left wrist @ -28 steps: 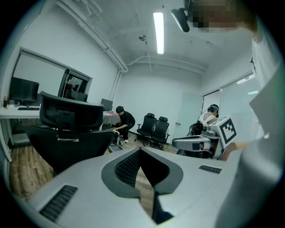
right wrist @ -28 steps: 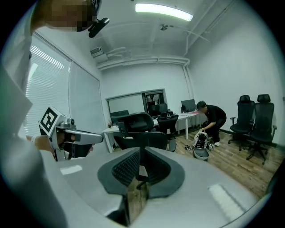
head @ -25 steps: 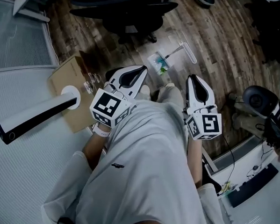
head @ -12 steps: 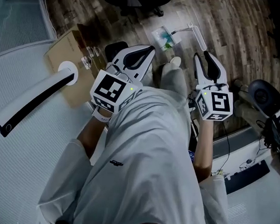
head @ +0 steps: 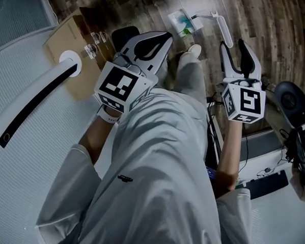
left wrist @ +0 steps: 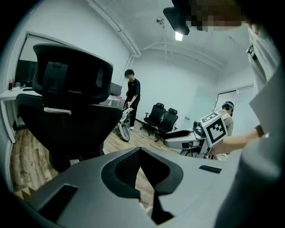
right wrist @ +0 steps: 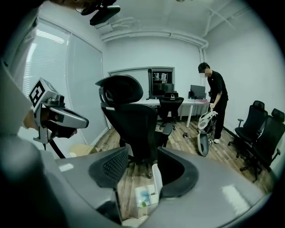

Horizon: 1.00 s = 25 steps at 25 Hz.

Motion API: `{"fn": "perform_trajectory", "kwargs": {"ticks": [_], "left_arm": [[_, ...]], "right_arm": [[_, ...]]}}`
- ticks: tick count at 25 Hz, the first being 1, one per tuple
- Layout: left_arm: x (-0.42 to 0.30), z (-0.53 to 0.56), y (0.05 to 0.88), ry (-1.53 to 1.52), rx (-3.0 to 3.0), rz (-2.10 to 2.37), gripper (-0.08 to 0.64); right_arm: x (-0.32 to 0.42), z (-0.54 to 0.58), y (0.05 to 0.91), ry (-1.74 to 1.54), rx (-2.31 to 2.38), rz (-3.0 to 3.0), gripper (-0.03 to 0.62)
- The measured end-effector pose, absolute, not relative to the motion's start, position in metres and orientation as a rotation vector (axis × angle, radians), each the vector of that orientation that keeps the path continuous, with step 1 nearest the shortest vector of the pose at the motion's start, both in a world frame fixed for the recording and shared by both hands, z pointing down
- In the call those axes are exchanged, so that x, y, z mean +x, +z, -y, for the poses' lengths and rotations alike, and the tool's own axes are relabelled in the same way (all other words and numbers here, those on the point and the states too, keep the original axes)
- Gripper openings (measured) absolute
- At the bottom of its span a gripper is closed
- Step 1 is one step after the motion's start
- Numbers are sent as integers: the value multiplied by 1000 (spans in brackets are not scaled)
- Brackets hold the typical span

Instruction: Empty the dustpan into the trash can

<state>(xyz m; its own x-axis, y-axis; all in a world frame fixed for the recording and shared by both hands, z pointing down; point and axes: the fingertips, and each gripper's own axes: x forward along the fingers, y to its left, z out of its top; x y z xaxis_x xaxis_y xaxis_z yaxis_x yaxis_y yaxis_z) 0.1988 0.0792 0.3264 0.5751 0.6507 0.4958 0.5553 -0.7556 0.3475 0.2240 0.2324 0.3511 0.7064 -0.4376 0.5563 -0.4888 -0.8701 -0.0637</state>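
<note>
Approach: right gripper (head: pixel 233 46), fingers just opened wide and empty, should drop squarely onto the handle of dustpan (head: pixel 184 22); left gripper (head: pixel 159 40) fingers closed on nothing.

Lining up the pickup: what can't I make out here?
Trash can: none recognisable; a dark thing in the head view sits half hidden behind the left gripper.
Dustpan: contents too small in the head view.
Floor in the left gripper view: blocked by shut jaws and a black chair.
</note>
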Motion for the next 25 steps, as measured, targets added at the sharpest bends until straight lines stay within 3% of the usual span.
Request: {"fn": "perform_trajectory", "kwargs": {"ticks": [25], "left_arm": [[231,-114,426,1087,2615,-1001,8]], "right_arm": [[277,-246,509,1180,2543,864,236]]}}
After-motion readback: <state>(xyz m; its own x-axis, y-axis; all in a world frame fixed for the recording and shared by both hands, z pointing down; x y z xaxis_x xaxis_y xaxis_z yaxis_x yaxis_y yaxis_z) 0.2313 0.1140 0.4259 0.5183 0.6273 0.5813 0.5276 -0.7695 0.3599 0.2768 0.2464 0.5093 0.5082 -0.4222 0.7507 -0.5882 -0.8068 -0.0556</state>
